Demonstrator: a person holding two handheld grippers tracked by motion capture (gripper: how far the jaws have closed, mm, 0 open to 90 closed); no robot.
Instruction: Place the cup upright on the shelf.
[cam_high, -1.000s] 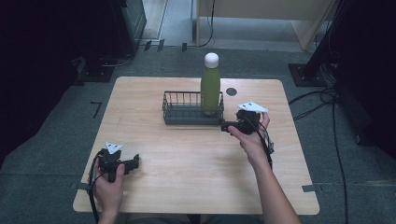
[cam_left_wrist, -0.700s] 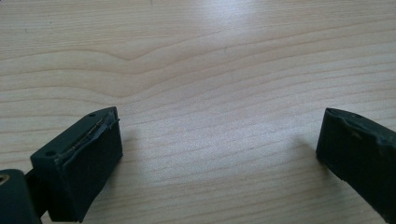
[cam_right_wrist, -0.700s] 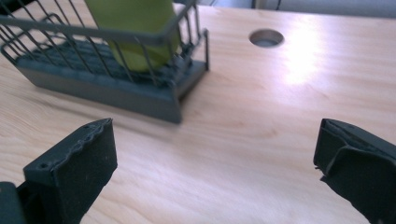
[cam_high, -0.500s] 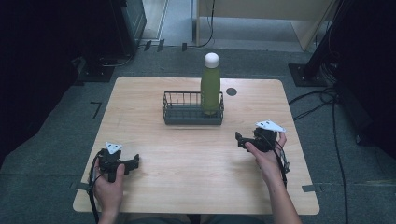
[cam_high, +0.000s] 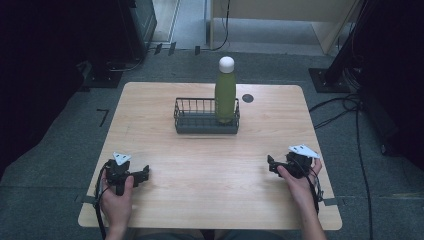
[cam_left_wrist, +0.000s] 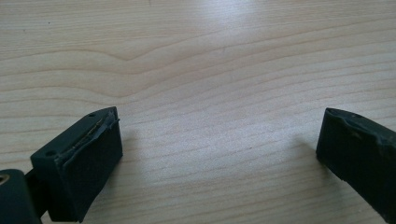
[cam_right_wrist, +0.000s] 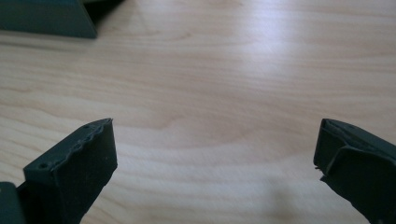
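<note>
- The left gripper (cam_high: 134, 176) sits low over the worktop (cam_high: 210, 165) near its front left corner, held in the person's left hand (cam_high: 117, 200), with a grey three-cornered plate on top.
- In the left gripper view its jaws stand wide apart with nothing between them, only bare wood grain below.
- A dark wire basket (cam_high: 206, 116) rests toward the middle of the far edge of the worktop.
- A green bottle (cam_high: 225, 90) with a white cap stands upright in the right end of the basket.
- A small dark round spot (cam_high: 247, 98) lies on the worktop just right of the bottle, near the far edge; it may be a hole or a sticker, the view is too coarse to tell.
- The right gripper (cam_high: 276, 166) sits low near the right edge of the worktop, toward the front, held in the right hand (cam_high: 300, 182).
- In the right gripper view its jaws are spread wide and hold nothing; a corner of the basket's dark base (cam_right_wrist: 46, 18) shows at the upper left.
</note>
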